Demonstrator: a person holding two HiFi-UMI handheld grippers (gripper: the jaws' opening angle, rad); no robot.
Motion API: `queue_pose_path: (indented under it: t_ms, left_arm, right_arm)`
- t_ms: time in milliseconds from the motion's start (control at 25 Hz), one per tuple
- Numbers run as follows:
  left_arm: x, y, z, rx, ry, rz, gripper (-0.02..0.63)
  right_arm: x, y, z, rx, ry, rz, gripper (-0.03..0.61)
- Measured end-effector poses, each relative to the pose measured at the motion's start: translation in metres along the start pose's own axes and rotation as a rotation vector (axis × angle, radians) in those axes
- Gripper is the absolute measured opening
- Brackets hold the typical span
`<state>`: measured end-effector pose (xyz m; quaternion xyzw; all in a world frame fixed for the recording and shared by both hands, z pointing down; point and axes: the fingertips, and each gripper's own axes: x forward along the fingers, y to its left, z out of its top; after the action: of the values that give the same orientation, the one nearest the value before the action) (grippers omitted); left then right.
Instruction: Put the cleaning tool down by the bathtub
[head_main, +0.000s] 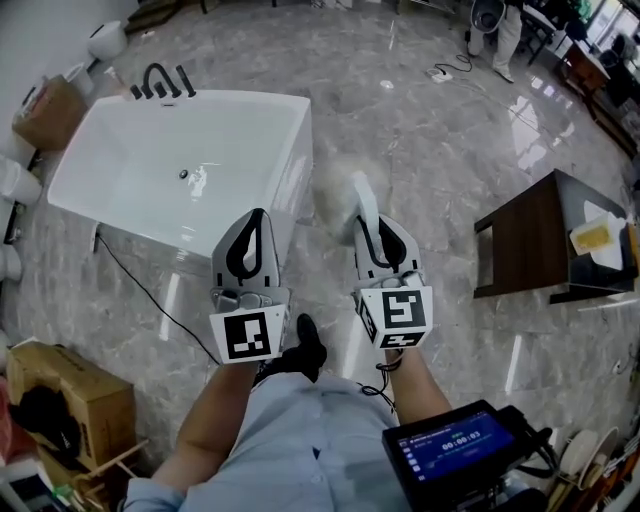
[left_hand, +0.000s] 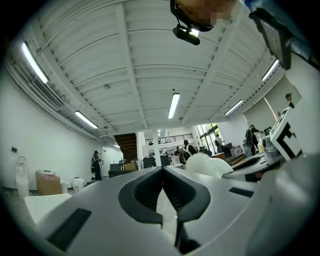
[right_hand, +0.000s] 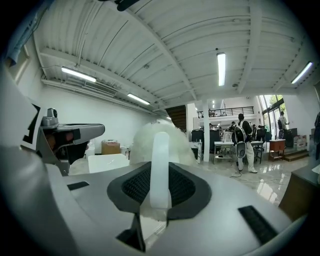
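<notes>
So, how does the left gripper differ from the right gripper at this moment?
The left gripper has its jaws together with nothing between them; the right gripper clamps the white handle of the fluffy cleaning tool. The left gripper is nearer the bathtub; the right gripper is on the dark table's side. Both point forward, side by side.

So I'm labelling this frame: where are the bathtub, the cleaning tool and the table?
bathtub (head_main: 160, 150): head view, bare floor of the basin.
cleaning tool (right_hand: 160, 160): right gripper view, its white handle.
table (head_main: 530, 235): head view, its dark top.
</notes>
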<state>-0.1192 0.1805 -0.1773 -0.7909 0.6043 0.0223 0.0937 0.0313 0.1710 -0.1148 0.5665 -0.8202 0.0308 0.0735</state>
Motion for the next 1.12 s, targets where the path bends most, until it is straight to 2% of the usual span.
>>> queue_pose_path:
  t_ms: [240, 520, 920, 1120]
  left_arm:
    - [0.065, 0.041, 0.002, -0.007, -0.054, -0.013, 0.015]
    - [0.103, 0.058, 0.011, 0.004, -0.106, -0.02, 0.015]
    - [0.142, 0.054, -0.011, 0.002, -0.055, -0.033, 0.015]
    - [0.168, 0.048, -0.035, 0.007, -0.004, -0.054, 0.015]
  right_arm:
    - [0.07, -0.004, 0.032, -0.033, -0.041, -0.02, 0.095]
    - [0.104, -0.011, 0.062, -0.062, -0.091, -0.037, 0.095]
    - [0.136, -0.03, 0.049, -0.053, -0.031, -0.027, 0.095]
    - [0.164, -0.05, 0.032, -0.023, 0.014, -0.02, 0.095]
